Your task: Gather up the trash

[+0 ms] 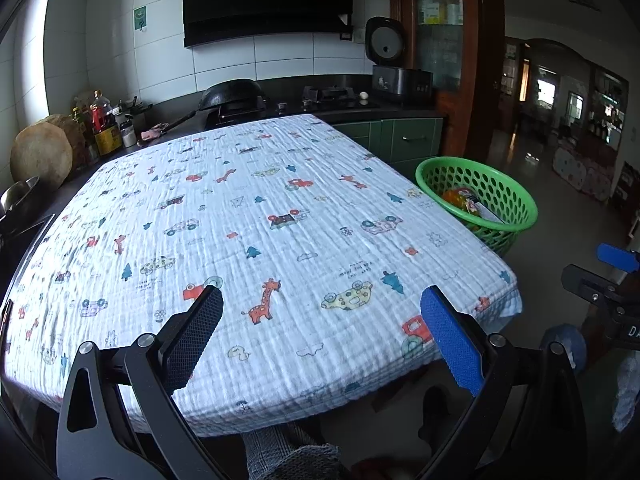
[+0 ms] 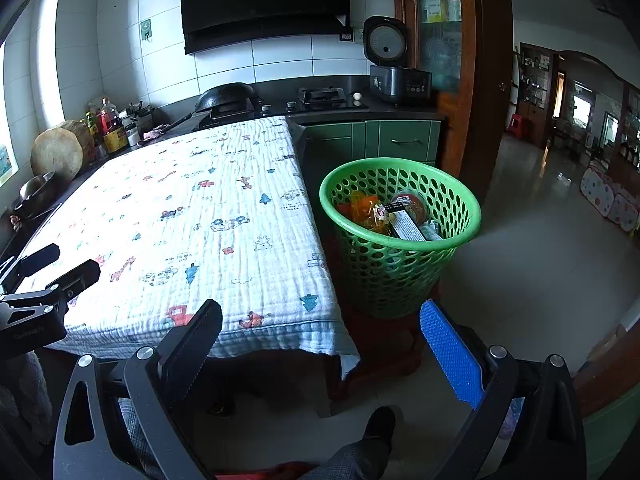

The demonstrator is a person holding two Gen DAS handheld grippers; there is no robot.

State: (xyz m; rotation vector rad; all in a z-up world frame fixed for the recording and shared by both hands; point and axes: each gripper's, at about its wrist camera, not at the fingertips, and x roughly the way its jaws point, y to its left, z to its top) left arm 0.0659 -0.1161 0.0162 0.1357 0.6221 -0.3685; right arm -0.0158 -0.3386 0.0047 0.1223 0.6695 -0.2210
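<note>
Both your grippers hang wide open and empty, and the green basket point(image 2: 400, 216) holding the trash point(image 2: 394, 216) sits at twelve o'clock off your right gripper point(image 2: 320, 356), nearer than your left gripper point(image 1: 320, 340).

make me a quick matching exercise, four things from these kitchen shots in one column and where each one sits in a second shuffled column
Things:
1. green basket
2. wok
3. rice cooker
4. orange wrapper

Places:
A. on the counter beside the wooden cabinet
B. inside the basket
C. on a red stool beside the table
D. on the stove behind the table

Pairs: 1-C, 2-D, 3-A, 4-B
</note>
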